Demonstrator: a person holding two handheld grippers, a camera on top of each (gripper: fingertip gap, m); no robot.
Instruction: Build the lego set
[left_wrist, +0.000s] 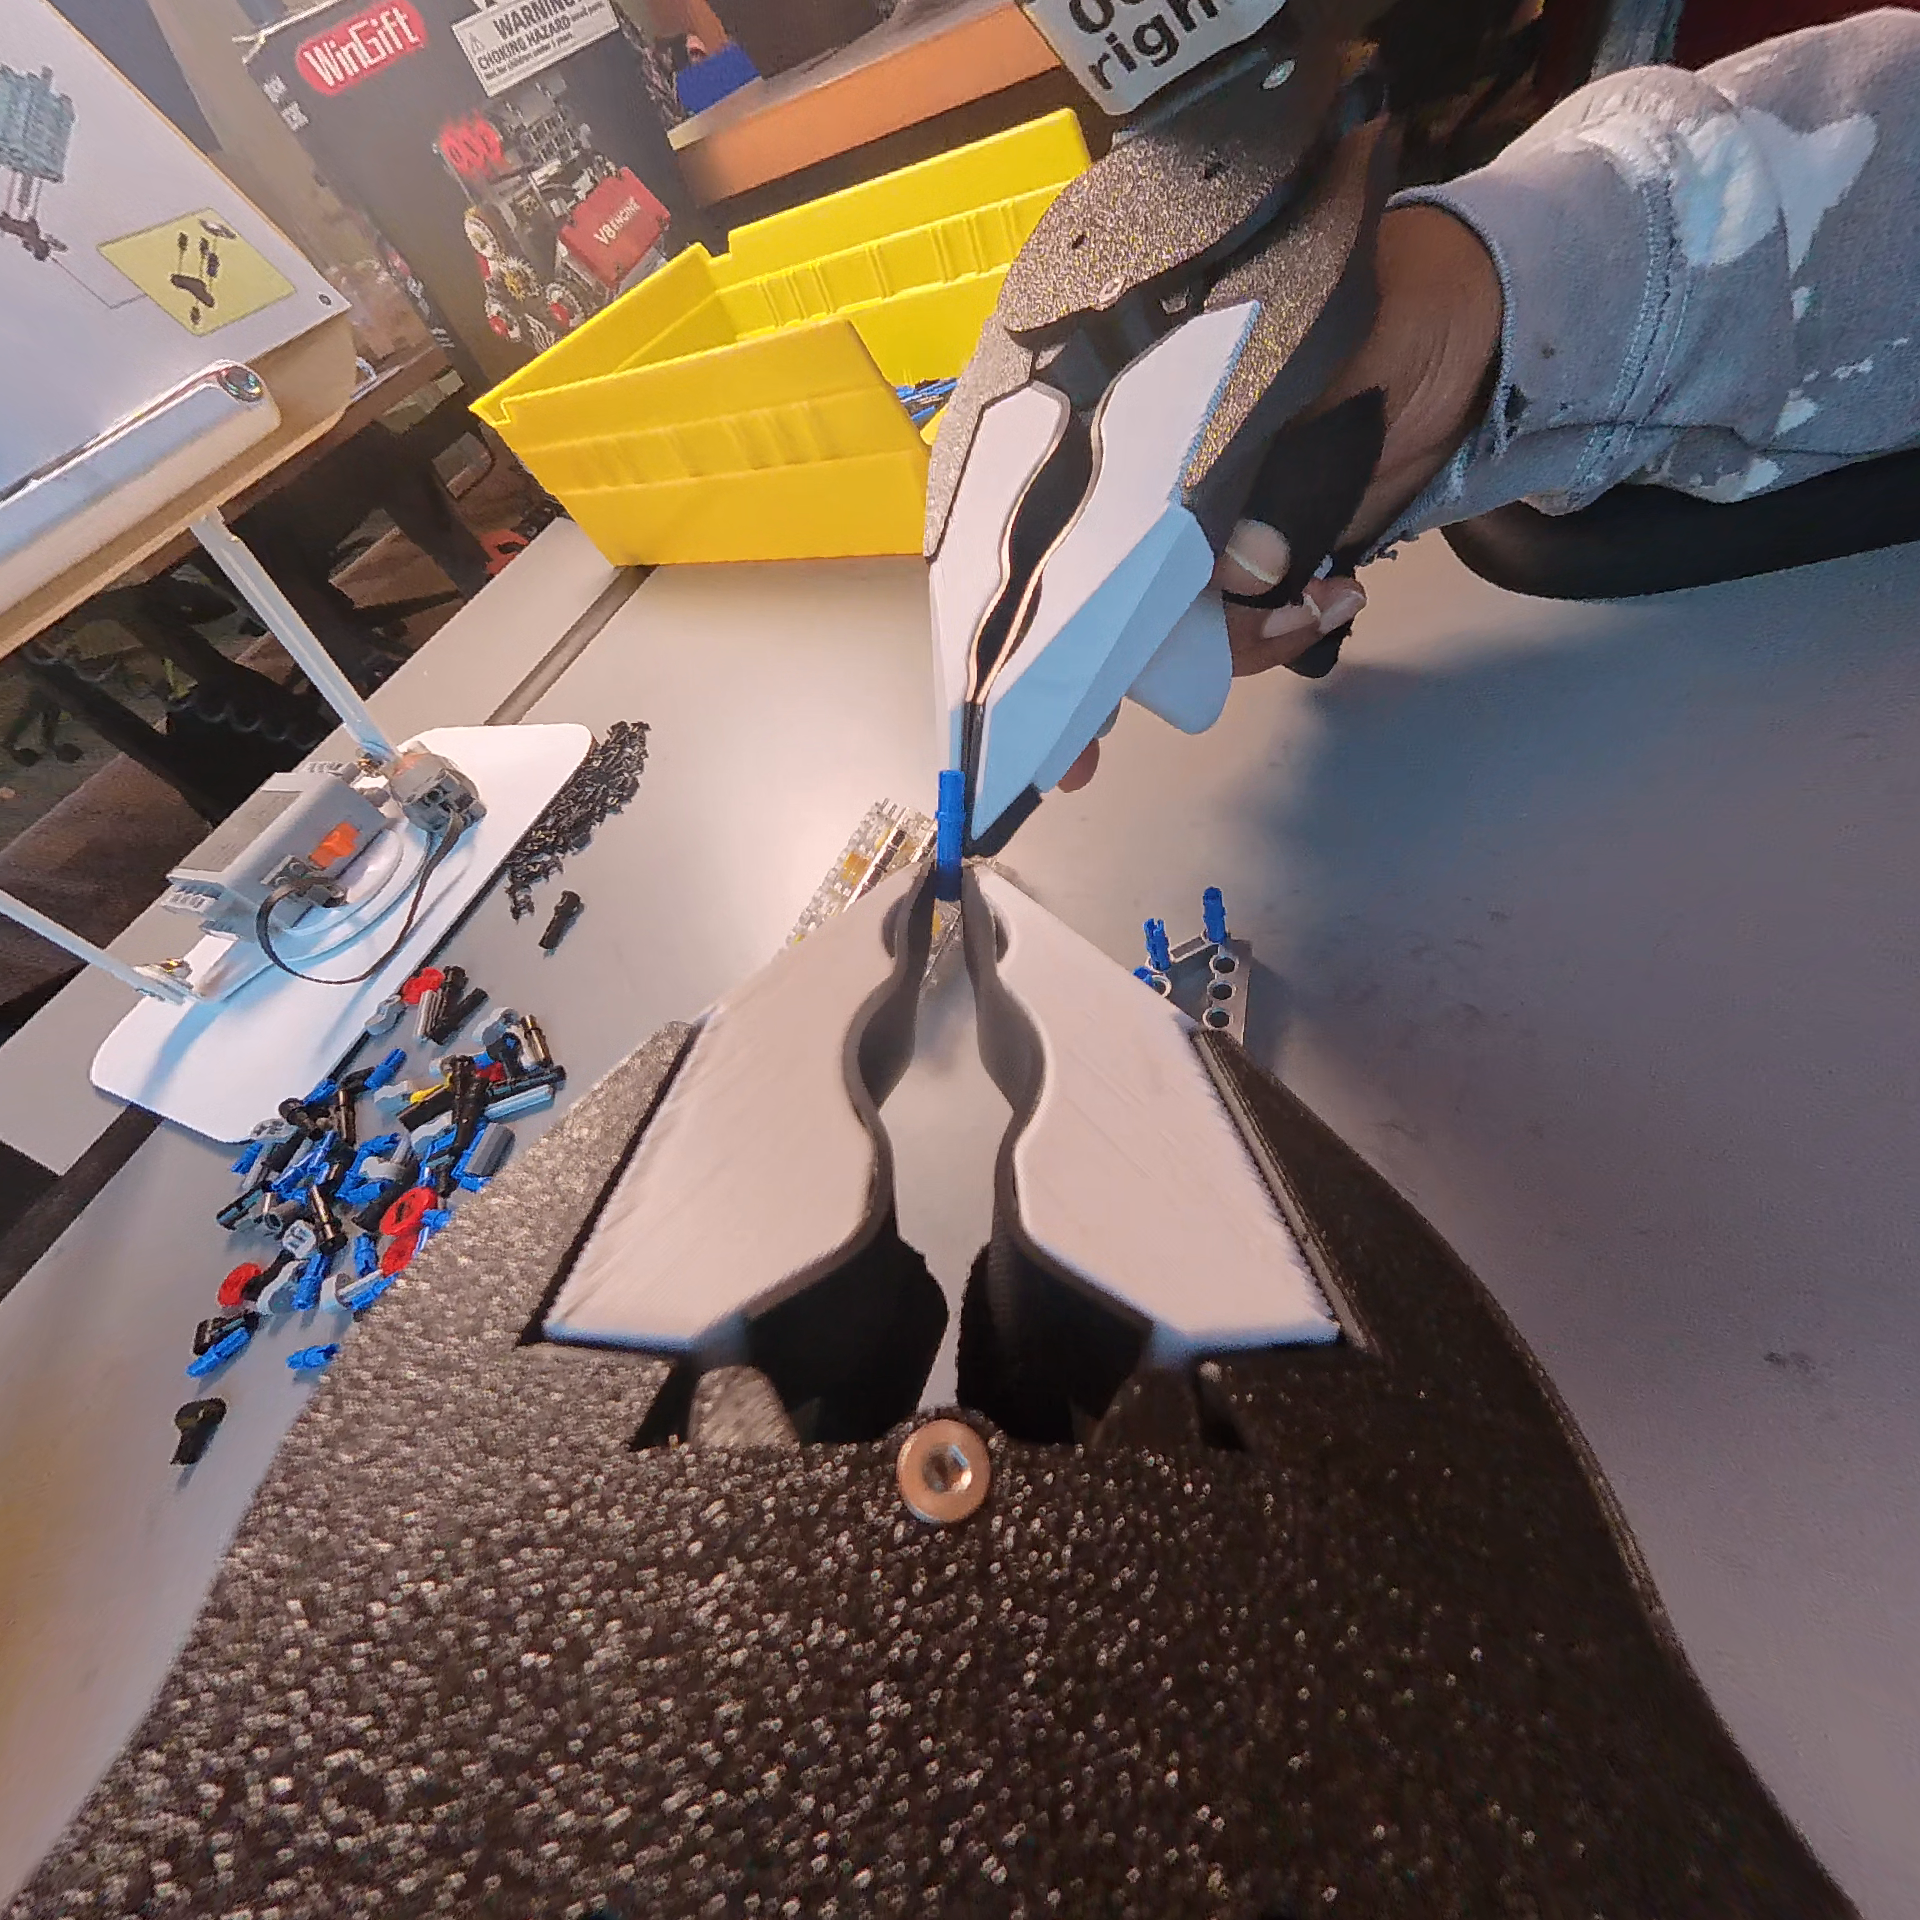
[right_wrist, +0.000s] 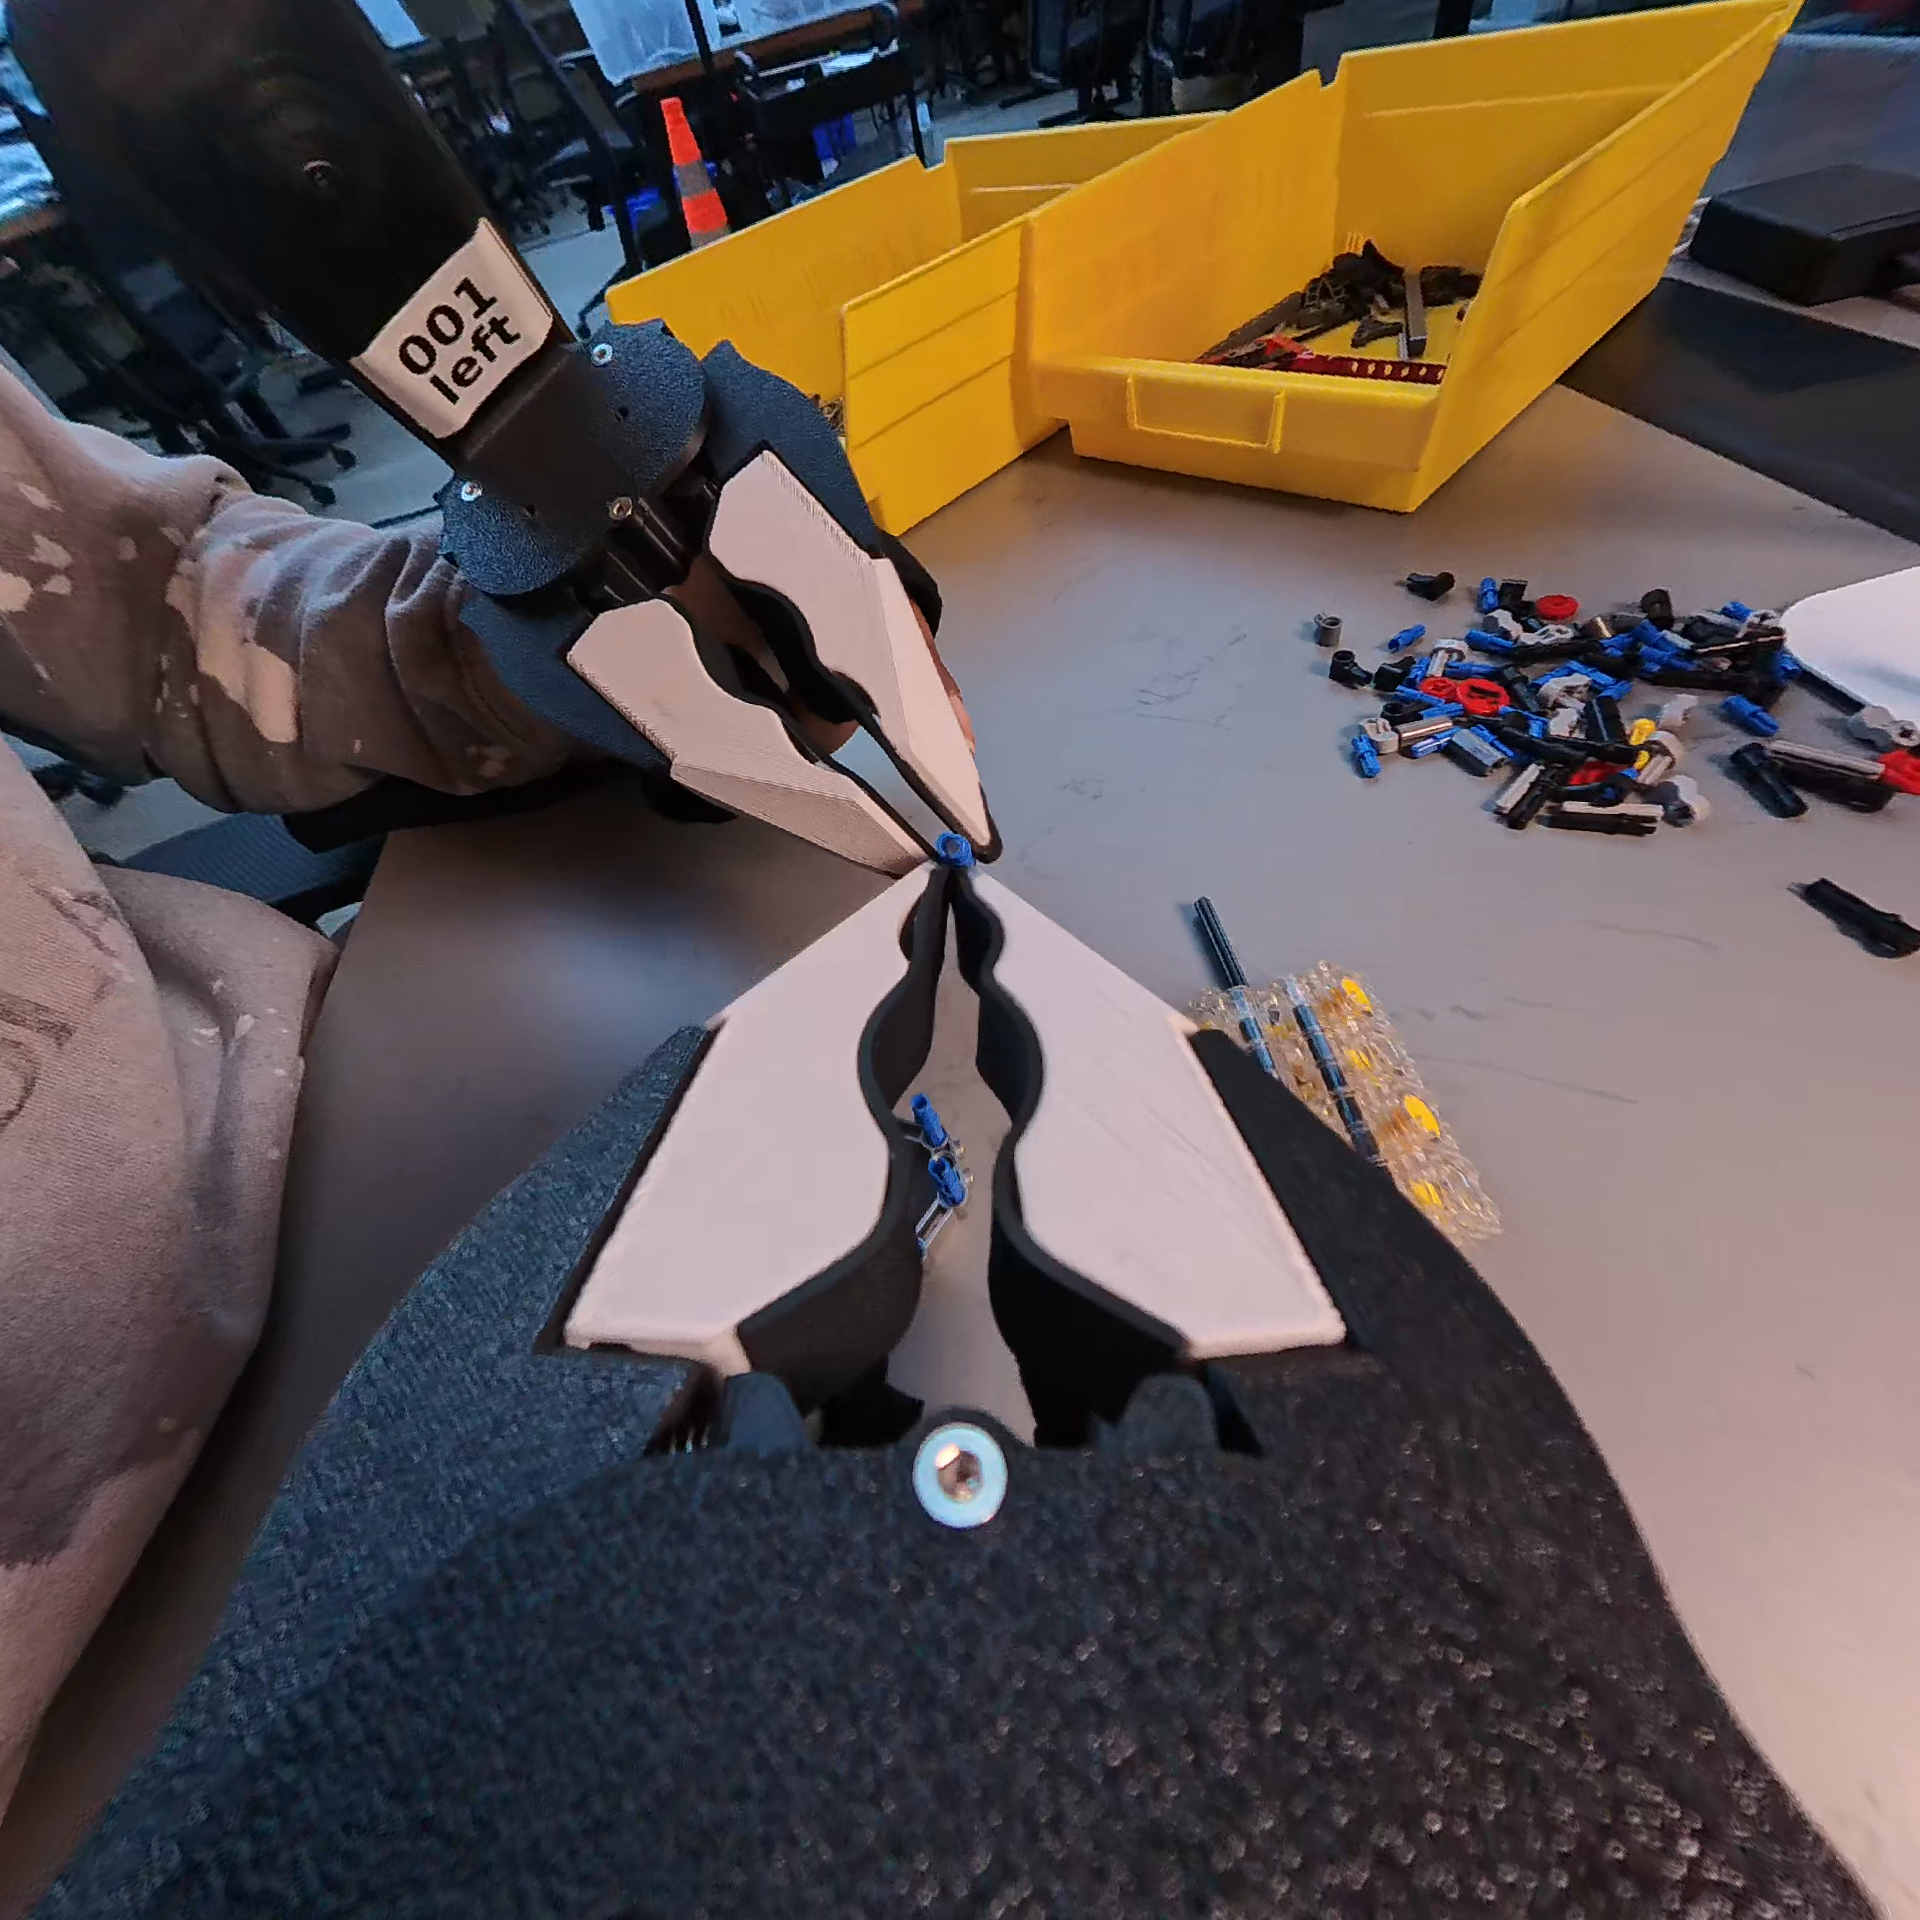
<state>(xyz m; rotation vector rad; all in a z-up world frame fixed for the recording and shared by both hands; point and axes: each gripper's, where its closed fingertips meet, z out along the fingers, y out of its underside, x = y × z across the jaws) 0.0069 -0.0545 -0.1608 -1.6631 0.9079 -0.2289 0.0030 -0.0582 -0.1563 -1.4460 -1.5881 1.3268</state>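
The small blue plastic connector pin (left_wrist: 950, 831) is held clear of the grey table (left_wrist: 1558, 935), well in from its edges, long axis upright in the left wrist view. The left gripper (left_wrist: 943, 894) is clamped on its lower end, the right gripper (left_wrist: 971, 821) on its upper end. Both sets of tips meet tip to tip; neither is nearer.

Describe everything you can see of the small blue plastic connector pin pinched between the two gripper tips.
The small blue plastic connector pin is slender, cylindrical, with a hollow flanged end. It stands roughly upright above the grey table. The left gripper is shut on its lower end; the right gripper touches its upper part.
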